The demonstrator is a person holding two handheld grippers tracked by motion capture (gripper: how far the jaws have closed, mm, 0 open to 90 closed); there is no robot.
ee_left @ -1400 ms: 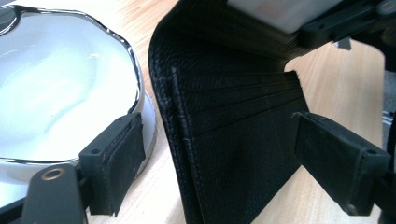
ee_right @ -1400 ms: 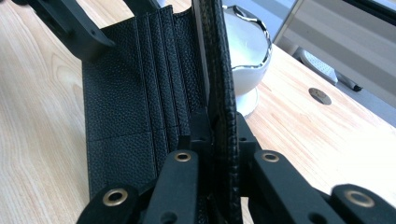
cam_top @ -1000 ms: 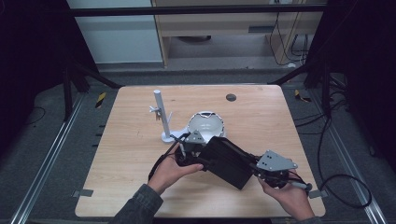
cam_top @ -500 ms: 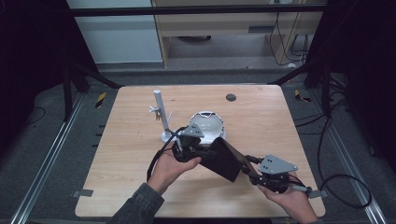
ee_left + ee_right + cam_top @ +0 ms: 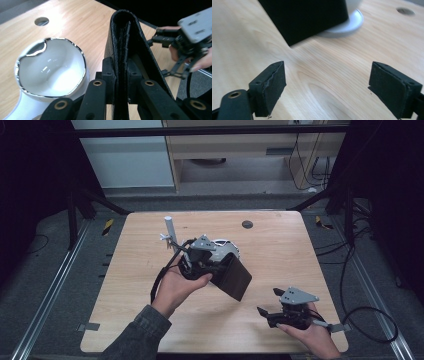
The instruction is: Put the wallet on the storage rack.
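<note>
**Left tool lifted a black wallet off the bench while the right tool let go**

A pale wooden bench (image 5: 150,320) stood in a dim workroom, with dark floor, metal rails and trailing cables around it and a small round hole (image 5: 247,224) near its far edge. A person sat at the near side, a sleeve and both hands coming in from below.

The left tool (image 5: 212,270) was clamped on a black folded wallet (image 5: 235,277), held tilted above the middle of the bench. In the left tool's own camera the two pads pressed on either side of the wallet's folded edge (image 5: 122,45), which rose upright between them. Just behind it sat a white bowl-shaped stand with a shiny rim (image 5: 50,67), and a white post (image 5: 168,227) rose beside that.

The right tool (image 5: 272,312) rested low near the front right corner, well apart from the wallet. Its jaws had just been opening and stood wide, with bare wood and nothing else between them (image 5: 327,85); the wallet's dark corner (image 5: 312,20) hung farther off.

Judging the step as carrying the wallet one-handed: the grip looked narrow, near one edge, so the wallet could swing or slip. Holding it steady, moving slowly and keeping its lower corner clear of the stand's rim would suit. The right tool should stay low and open, ready to support the free edge.
</note>
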